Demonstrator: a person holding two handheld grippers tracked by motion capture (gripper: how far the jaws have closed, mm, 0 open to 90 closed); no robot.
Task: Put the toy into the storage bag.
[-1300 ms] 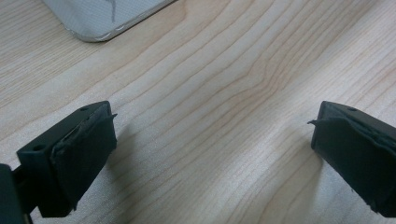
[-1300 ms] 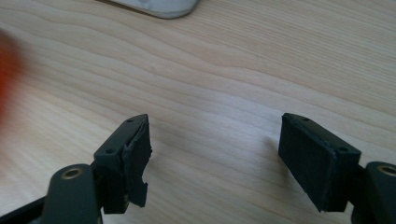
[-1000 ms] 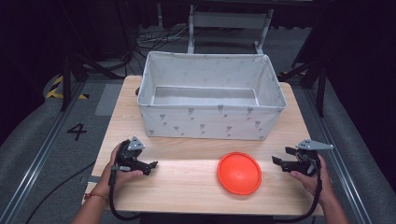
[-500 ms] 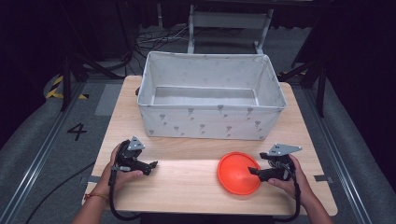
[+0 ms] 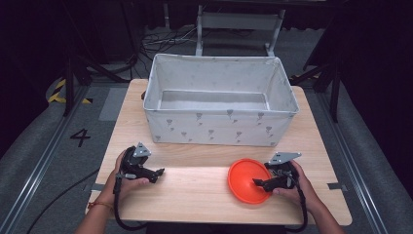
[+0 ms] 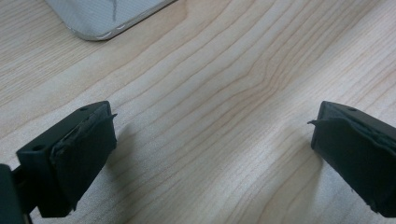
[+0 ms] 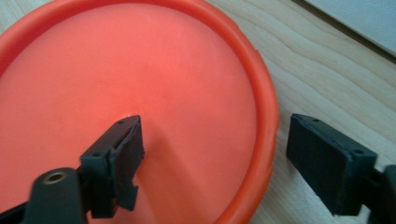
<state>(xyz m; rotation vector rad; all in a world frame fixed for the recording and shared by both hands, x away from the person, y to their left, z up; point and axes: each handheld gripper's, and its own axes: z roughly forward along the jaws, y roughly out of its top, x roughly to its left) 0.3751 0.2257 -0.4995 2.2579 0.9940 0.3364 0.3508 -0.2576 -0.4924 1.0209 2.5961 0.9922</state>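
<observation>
The right gripper [image 7: 212,161] is straddling the orange disc's [image 5: 247,180] 3 o'clock rim, jaws wide — one over it, one outside — while the left gripper [image 5: 157,172] is idling wide-jawed, well apart at 9 o'clock.

The table [image 5: 195,195] is light wood with clear grain and a smooth finish. The orange dish [image 7: 140,93] looks like smooth plastic, and the grey box [image 5: 219,129] looks like cloth.

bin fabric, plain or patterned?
Patterned: the light grey bin carries small darker grey motifs; best in the high view.
</observation>
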